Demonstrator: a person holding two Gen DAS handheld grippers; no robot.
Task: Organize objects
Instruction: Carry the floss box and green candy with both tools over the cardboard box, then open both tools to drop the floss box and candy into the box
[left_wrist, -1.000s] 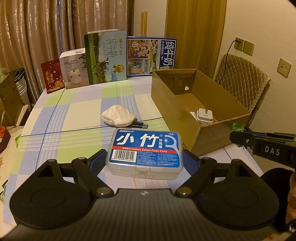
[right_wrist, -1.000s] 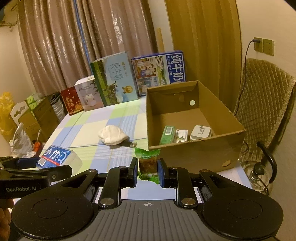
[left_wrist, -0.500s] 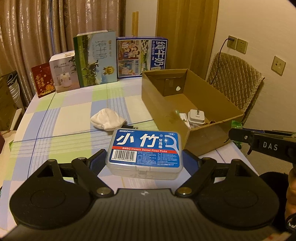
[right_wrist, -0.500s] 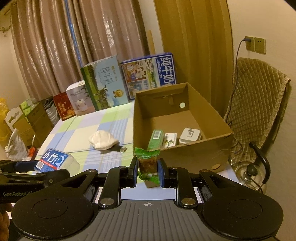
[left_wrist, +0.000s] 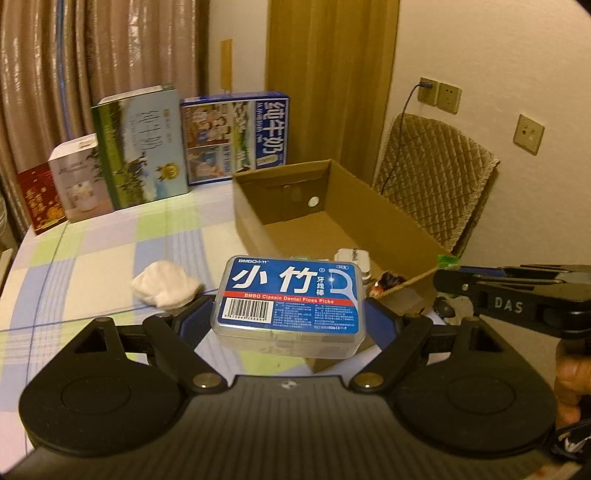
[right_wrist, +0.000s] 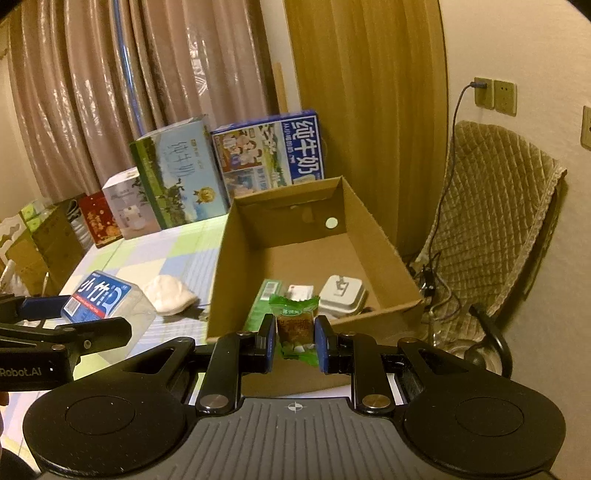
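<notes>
Clear plastic floss-pick box with blue label (left_wrist: 289, 301) clamped in left gripper (left_wrist: 288, 321), above near corner of open brown cardboard box (right_wrist: 384, 236).
Green-wrapped snack (right_wrist: 295, 328) pinched in right gripper (right_wrist: 295, 345) over cardboard rim; crumpled white cloth (left_wrist: 164, 286) lying on checked tablecloth (left_wrist: 92, 254) beside.

I am holding a green snack packet (right_wrist: 296, 331) clamped in my right gripper (right_wrist: 295, 341), hovering over the near wall of the cardboard box (right_wrist: 369, 221). Inside the box I am seeing a green carton (right_wrist: 263, 302), a small white packet (right_wrist: 301, 291) and a white adapter (right_wrist: 341, 291). My left gripper (right_wrist: 70, 321) is gripping the floss box (right_wrist: 98, 297) above the checked tablecloth (right_wrist: 162, 251), near a white cloth (right_wrist: 168, 295)
</notes>
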